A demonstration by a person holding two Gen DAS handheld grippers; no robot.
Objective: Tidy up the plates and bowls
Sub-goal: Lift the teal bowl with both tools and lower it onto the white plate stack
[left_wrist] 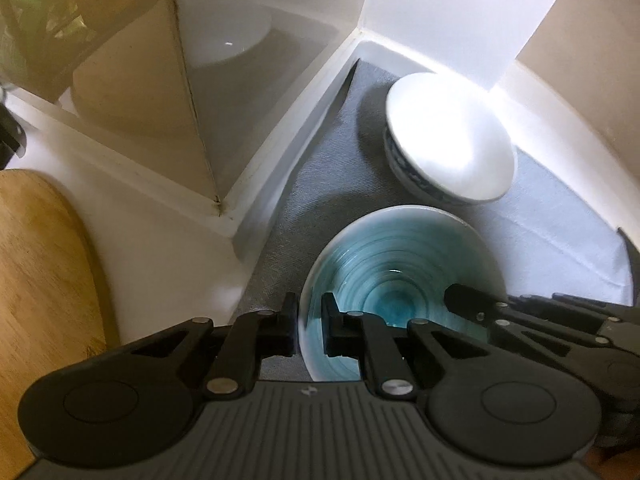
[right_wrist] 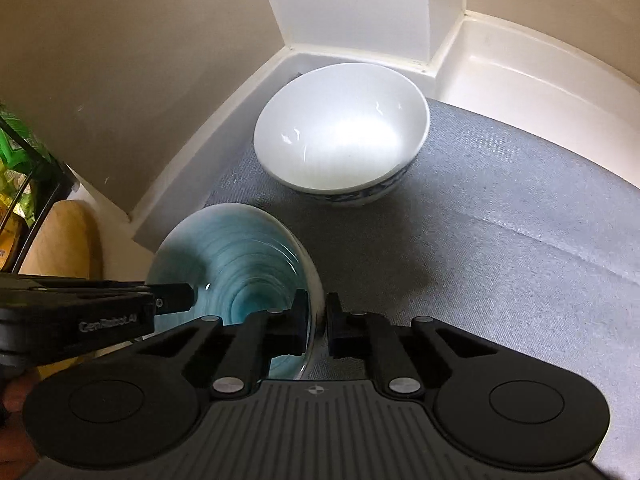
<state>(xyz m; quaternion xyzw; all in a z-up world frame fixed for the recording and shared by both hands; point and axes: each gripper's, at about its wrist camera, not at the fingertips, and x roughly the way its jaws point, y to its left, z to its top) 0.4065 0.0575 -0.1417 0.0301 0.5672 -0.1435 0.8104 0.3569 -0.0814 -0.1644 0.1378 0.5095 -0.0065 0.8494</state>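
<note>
A teal-glazed bowl (left_wrist: 394,264) with spiral rings sits on a grey liner (left_wrist: 320,184) inside a white cabinet. My left gripper (left_wrist: 311,322) is shut on the bowl's left rim, one finger outside and one inside. In the right wrist view the same teal bowl (right_wrist: 236,256) has my right gripper (right_wrist: 318,322) shut on its right rim. Each view shows the other gripper's fingers reaching into the bowl from the side. A white bowl with a blue-patterned outside (right_wrist: 340,132) stands upright behind the teal one, apart from it; it is also visible in the left wrist view (left_wrist: 450,136).
White cabinet walls and a raised white lip (right_wrist: 520,76) border the grey liner (right_wrist: 500,240). A wooden board (left_wrist: 44,272) lies to the left outside the cabinet. A dark wire rack with green items (right_wrist: 20,168) stands at the far left.
</note>
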